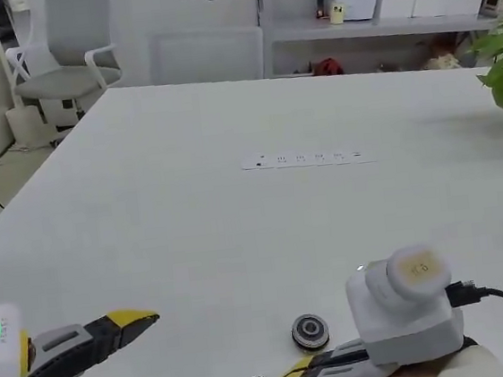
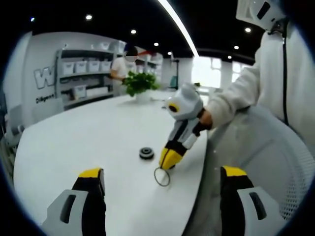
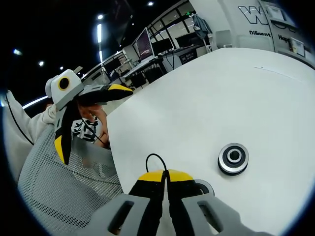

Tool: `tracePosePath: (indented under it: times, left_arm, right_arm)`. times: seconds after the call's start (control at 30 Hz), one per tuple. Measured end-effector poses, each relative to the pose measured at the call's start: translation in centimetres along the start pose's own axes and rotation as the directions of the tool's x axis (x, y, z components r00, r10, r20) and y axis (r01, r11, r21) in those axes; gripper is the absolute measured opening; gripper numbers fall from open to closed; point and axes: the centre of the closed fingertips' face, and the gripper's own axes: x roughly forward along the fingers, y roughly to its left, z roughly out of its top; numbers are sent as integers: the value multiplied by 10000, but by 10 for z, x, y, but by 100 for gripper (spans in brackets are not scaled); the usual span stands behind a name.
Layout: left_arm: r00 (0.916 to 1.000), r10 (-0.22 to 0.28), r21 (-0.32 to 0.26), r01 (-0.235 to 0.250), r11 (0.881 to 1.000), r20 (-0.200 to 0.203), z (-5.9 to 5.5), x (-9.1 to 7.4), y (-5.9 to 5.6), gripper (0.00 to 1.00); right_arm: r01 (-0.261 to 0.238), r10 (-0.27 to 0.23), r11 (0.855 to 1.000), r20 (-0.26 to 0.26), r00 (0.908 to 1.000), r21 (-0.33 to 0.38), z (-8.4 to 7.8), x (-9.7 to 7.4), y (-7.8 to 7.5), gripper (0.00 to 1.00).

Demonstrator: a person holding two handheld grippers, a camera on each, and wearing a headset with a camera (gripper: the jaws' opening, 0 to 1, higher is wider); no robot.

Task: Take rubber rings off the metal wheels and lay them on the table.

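Your right gripper (image 3: pixel 166 173) has its jaws pinched together on a thin black rubber ring (image 3: pixel 147 161), a limp loop at the near edge of the table (image 1: pixel 238 235). The metal wheel (image 3: pixel 233 158) lies flat just beyond, apart from it. Your left gripper (image 2: pixel 162 172) is spread wide and empty, on the left. Open tabletop lies beyond the wheel.

Bright, even ceiling light; the white worktop (image 1: pixel 236 208) shows soft shadows; both gripper views bend strongly at edges.

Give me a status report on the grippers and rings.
Left gripper open, empty. Right gripper shut on thin black rubber ring. Round metal wheel on white table alongside. No obstruction seen.
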Motion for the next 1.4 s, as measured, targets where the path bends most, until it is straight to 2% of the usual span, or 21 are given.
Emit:
tracePosePath:
  times: [0.43,0.73,1.07,1.2,1.4]
  left_arm:
    - [9999,-94,-87,94,9999,-86,-2,1,-2,100]
    - [9998,-153,-142,151,9998,-147,-3,1,-4,100]
    - [9998,-116,-201,112,9997,-163,-3,1,-3,100]
    - [9998,-117,-195,113,9997,-180,-3,1,-3,100]
    - [9997,-130,-174,127,9998,-214,-4,0,-3,99]
  right_arm:
    - [54,-59,9997,-221,9997,-225,-4,7,-2,0]
    - [135,-147,9989,-252,9996,-442,-4,5,-5,2]
    - [182,-180,9986,48,9998,-488,6,-6,-9,4]
    - [264,-255,9961,122,9996,-843,10,-11,-10,5]
    - [124,-82,9918,331,9994,-1271,17,-21,-8,7]
